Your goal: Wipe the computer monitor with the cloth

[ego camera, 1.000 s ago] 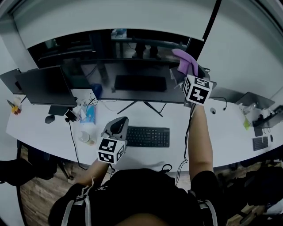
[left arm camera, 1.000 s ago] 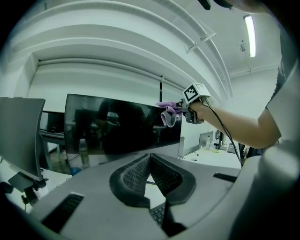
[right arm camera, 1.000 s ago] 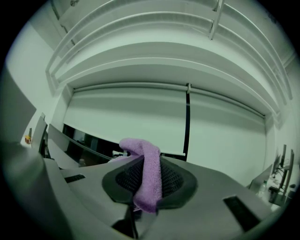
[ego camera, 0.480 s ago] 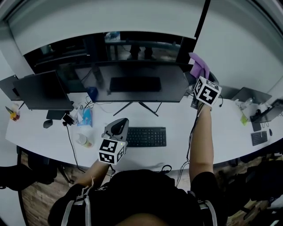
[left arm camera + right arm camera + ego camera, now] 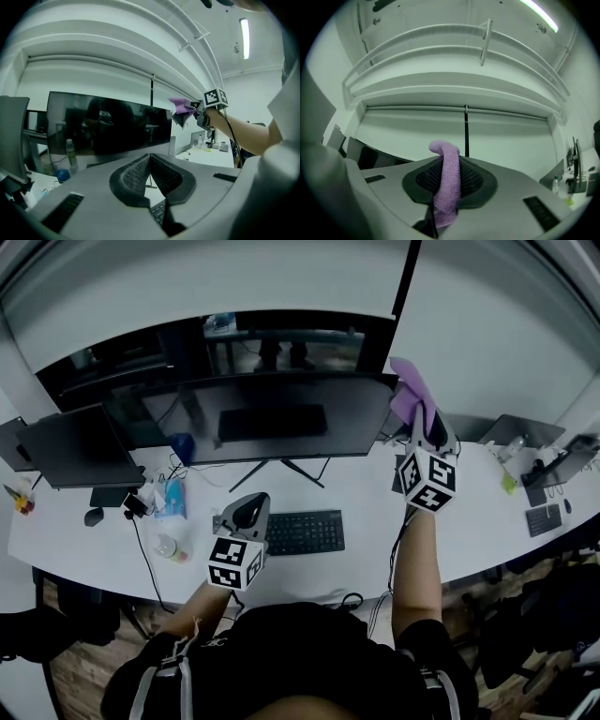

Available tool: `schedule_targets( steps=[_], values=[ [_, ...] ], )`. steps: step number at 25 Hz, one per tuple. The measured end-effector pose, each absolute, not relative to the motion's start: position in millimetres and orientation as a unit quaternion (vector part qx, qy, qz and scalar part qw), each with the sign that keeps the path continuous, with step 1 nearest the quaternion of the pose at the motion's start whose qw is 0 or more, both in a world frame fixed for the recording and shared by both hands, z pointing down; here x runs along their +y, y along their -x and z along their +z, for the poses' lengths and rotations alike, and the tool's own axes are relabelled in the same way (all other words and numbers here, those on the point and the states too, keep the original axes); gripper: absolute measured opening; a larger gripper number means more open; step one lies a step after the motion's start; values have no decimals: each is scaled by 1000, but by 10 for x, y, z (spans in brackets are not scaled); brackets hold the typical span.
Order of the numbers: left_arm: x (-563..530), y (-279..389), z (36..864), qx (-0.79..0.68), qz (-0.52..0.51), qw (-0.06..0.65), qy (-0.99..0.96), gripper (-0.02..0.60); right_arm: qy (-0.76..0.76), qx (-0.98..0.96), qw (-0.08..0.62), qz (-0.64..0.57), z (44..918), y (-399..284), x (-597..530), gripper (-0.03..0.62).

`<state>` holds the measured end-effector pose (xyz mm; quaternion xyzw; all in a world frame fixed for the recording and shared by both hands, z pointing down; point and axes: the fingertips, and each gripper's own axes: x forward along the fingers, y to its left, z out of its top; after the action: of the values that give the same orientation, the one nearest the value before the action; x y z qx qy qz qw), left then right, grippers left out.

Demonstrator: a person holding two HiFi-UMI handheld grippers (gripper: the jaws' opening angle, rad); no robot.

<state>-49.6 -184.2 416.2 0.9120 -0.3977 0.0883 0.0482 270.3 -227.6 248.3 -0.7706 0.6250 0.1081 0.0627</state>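
Jaws of our right gripper (image 5: 422,424) are clamped on the fluffy purple cloth (image 5: 410,390); the wide black computer monitor (image 5: 281,416) lies just left of it, stretching sideways. Our left gripper (image 5: 246,512), closed and empty, is farther off.

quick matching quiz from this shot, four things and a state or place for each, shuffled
Things:
1. cloth
2. left tongs
3. keyboard
4. monitor

States or places:
a. shut, with nothing between them
b. lying flat on the desk, in front of the monitor's stand
c. purple, clamped in the right tongs
d. dark screen, standing at the back of the desk

Pairs: 1-c, 2-a, 3-b, 4-d
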Motion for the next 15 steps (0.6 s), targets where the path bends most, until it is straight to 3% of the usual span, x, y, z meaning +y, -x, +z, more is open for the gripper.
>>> schedule_targets(
  steps=[15],
  values=[
    [-2002,588,4264,-418,95,51,-902,14,695,713,94,1,3981,-1784,-1548,77]
  ],
)
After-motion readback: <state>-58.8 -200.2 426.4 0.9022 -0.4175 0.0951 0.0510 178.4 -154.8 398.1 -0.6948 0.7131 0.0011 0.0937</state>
